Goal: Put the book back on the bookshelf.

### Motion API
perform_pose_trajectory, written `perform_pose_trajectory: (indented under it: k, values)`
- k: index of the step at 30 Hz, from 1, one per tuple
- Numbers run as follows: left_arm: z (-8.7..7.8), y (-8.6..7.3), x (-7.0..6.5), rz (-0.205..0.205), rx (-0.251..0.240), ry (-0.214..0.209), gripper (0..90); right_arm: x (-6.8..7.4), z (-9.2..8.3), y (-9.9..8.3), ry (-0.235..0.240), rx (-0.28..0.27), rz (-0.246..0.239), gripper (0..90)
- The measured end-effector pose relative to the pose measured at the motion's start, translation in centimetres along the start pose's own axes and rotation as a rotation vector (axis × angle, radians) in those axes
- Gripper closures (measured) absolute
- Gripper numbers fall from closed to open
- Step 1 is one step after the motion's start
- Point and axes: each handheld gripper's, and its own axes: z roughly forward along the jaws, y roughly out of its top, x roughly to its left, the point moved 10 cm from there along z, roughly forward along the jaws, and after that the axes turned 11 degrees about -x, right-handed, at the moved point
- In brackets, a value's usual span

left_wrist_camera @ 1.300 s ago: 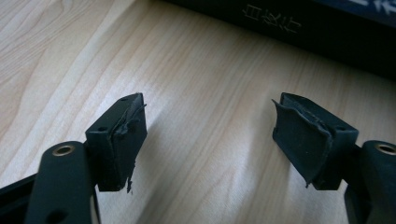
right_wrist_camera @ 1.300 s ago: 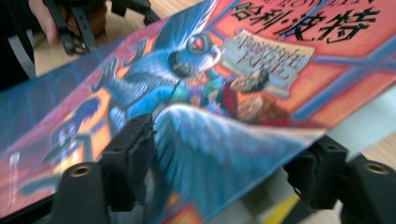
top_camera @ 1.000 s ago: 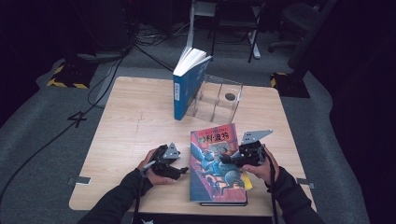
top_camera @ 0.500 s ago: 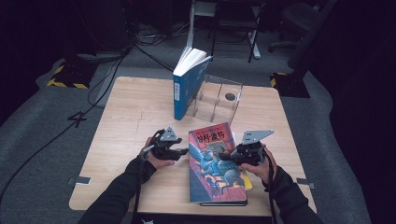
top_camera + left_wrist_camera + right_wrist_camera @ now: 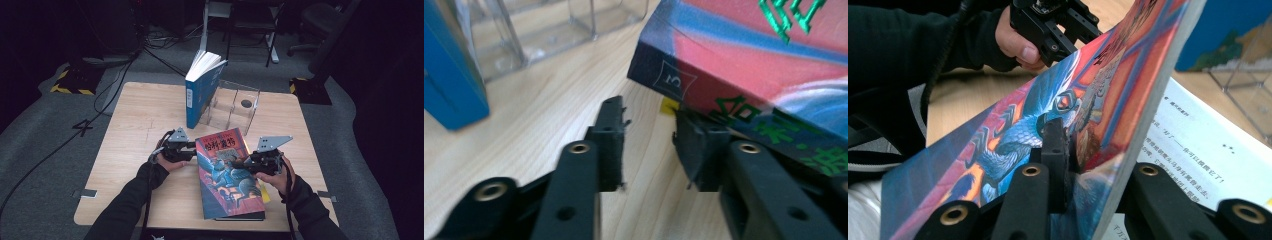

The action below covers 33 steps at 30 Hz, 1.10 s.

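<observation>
High view, book (image 5: 227,175) lengthwise toward person

Upright blue book (image 5: 200,92), clear organizer (image 5: 235,105), table (image 5: 135,130)

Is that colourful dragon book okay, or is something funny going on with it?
A bit funny. The dragon book isn't lying flat: the right tongs pinch its front cover and lift it, so a printed page shows underneath. The left tongs sit by the book's spine corner, one side tucked under it. Nothing looks torn.
</observation>
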Motion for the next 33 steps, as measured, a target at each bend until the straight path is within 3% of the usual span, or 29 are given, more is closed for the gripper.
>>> perform_pose_trajectory:
  k: [6,9,18,21,23,27,31,33]
  values:
    - [-1.7,3.2,-0.6,0.025,-0.09,-0.043,82.5,0.3,-0.5,2.2,-0.007,-0.045,-0.022,79.2]
    - [-2.2,5.1,-0.4,0.043,-0.128,-0.028,89.4,0.2,-0.9,3.7,-0.029,-0.069,-0.057,79.2]
    - [-3.2,10.4,-0.3,0.09,-0.227,-0.006,89.8,-0.6,-2.0,5.9,-0.068,-0.145,-0.182,80.9]
    - [-3.4,11.3,-1.2,0.105,-0.254,-0.022,89.9,-0.2,-2.7,5.6,-0.053,-0.195,-0.235,79.0]
    - [-3.5,11.7,-1.8,0.117,-0.272,-0.032,89.9,0.2,-3.0,5.2,-0.049,-0.19,-0.273,75.5]
    - [-3.5,12.2,-3.0,0.15,-0.271,-0.052,89.9,0.6,-3.7,5.7,-0.041,-0.194,-0.279,67.1]
    - [-3.3,12.6,-4.2,0.173,-0.265,-0.067,89.9,0.5,-4.0,6.3,-0.054,-0.188,-0.274,69.8]
    - [-3.2,12.8,-4.9,0.183,-0.261,-0.078,89.9,0.7,-4.3,6.6,-0.05,-0.186,-0.283,76.6]
